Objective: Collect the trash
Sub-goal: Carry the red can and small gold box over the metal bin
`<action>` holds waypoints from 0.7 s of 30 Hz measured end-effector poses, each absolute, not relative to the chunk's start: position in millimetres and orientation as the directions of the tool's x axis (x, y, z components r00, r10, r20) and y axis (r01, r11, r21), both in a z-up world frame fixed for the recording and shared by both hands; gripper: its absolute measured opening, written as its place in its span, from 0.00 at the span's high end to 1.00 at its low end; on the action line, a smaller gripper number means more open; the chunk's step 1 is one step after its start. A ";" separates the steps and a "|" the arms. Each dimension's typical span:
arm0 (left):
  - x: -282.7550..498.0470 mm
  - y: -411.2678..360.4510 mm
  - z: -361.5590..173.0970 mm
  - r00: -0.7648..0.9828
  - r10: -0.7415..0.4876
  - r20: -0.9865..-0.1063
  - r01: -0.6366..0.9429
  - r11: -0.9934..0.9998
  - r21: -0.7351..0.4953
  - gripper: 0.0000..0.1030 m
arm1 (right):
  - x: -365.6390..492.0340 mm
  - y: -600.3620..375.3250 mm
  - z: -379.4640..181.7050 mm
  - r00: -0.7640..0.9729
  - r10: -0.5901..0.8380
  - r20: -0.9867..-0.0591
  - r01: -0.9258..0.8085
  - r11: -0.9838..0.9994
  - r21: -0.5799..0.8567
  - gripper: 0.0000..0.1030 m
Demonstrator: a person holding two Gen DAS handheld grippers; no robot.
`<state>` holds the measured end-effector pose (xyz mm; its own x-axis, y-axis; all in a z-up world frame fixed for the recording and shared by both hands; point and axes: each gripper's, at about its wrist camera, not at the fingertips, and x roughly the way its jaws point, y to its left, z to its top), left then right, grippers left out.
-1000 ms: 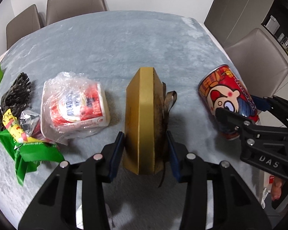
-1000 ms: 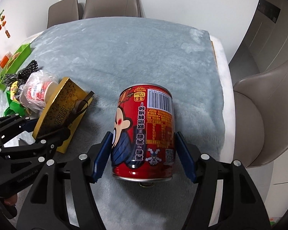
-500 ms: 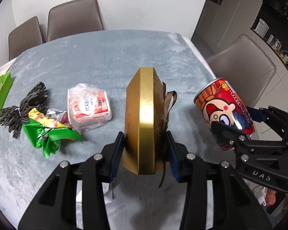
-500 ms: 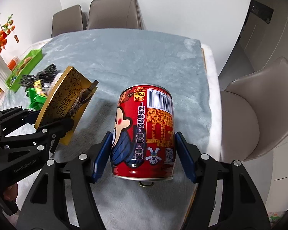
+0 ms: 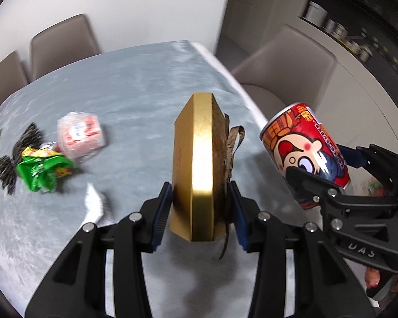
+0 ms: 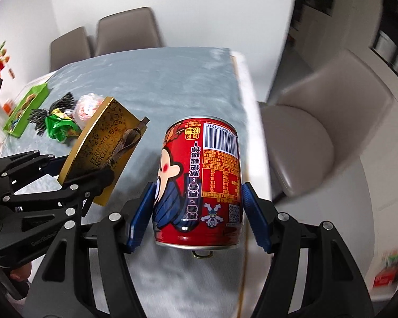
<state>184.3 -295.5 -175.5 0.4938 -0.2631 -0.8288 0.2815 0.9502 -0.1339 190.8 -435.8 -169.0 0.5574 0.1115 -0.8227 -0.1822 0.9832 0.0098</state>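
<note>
My left gripper (image 5: 200, 212) is shut on a gold chocolate box (image 5: 196, 164) with a brown ribbon, held edge-up above the grey table (image 5: 124, 90). It also shows in the right wrist view (image 6: 103, 148). My right gripper (image 6: 197, 212) is shut on a red cartoon-printed can (image 6: 199, 182), held upside down above the table's right edge; the can also shows in the left wrist view (image 5: 305, 151). On the table to the left lie a plastic-wrapped cup (image 5: 79, 135), a green wrapper (image 5: 42, 169) and a black frilly item (image 5: 16, 153).
Grey chairs stand behind the table (image 5: 63, 42) and at its right side (image 6: 318, 132). A green box (image 6: 26, 108) sits at the table's far left. A white crumpled paper (image 5: 95, 204) lies near my left gripper. Kitchen counters are at the right.
Both grippers have lifted and pulled back toward the table's right edge with the box and can still held. The trash on the table looks smaller and farther away.
</note>
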 end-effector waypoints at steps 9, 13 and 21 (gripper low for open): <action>158.7 -368.4 -170.8 0.469 -0.335 -0.817 0.425 0.897 -0.124 0.58 | 135.4 -513.0 -169.2 0.576 0.018 -0.817 -0.016 1.000 0.011 0.39; 151.2 -411.6 -167.1 0.479 -0.343 -0.808 0.444 0.889 -0.114 0.58 | 121.2 -553.9 -166.5 0.591 0.004 -0.807 0.013 1.000 0.014 0.39; 130.4 -504.6 -175.5 0.508 -0.308 -0.805 0.329 0.933 -0.149 0.58 | 110.3 -656.4 -175.5 0.566 0.054 -0.822 -0.114 0.993 -0.013 0.39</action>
<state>130.4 -504.6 -175.5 0.5075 -0.3076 -0.8049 0.3286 0.9326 -0.1492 110.3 -656.4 -175.5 0.5663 0.0542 -0.8224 -0.1141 0.9934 -0.0131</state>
